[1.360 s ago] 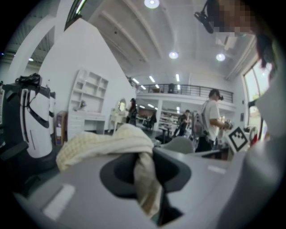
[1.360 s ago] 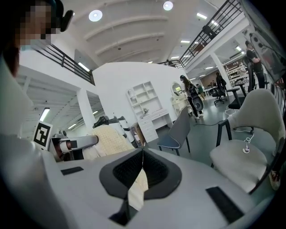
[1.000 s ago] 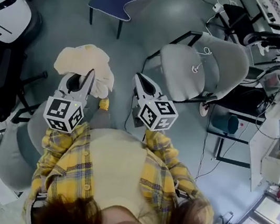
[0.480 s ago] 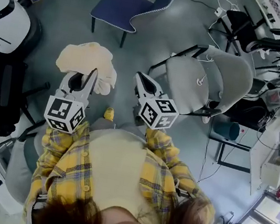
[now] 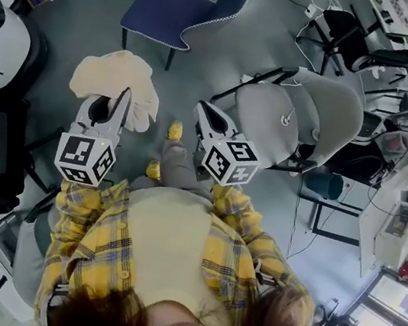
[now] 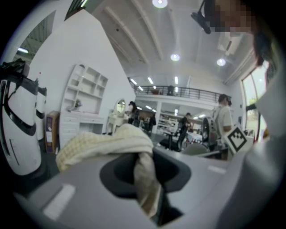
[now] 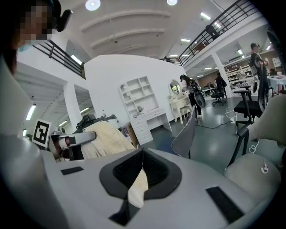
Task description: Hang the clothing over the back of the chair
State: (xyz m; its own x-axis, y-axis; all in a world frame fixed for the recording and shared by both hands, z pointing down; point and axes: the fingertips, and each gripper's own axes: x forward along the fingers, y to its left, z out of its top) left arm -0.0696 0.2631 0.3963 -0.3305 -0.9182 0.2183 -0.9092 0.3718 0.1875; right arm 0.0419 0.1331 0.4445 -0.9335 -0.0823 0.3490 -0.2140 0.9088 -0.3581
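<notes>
Grips the clothing [image 5: 117, 78], a cream knit, in the left gripper [image 5: 111, 104], with jaws a little apart and pressed on a twisted fold of it; holds the rest bunched over and ahead of that gripper's tip, up off the grey floor [image 5: 73, 20]; in the left gripper view, knit heaped across the top of the jaws, with 1 hank hanging down between them; holds the right gripper [image 5: 206, 114] beside the left and well apart from the bundle, jaws shut together on a pale strip [image 7: 137, 188] of cloth; cannot tell whether that strip belongs to the clothing; points both grippers forward in the head view, marker cubes nearest the body; stands with 2 yellow shoes [image 5: 173, 130] below and between the grippers; wears a yellow plaid shirt [image 5: 90, 240] over a cream top; just right of the right gripper, a grey chair [image 5: 274, 116], seat nearer that gripper and back on the far right side; clothing well apart from that chair, not yet on its back; farther ahead, beyond the clothing, a blue chair [image 5: 164, 5]; in the right gripper view, left gripper and its cream bundle off to the left.
</notes>
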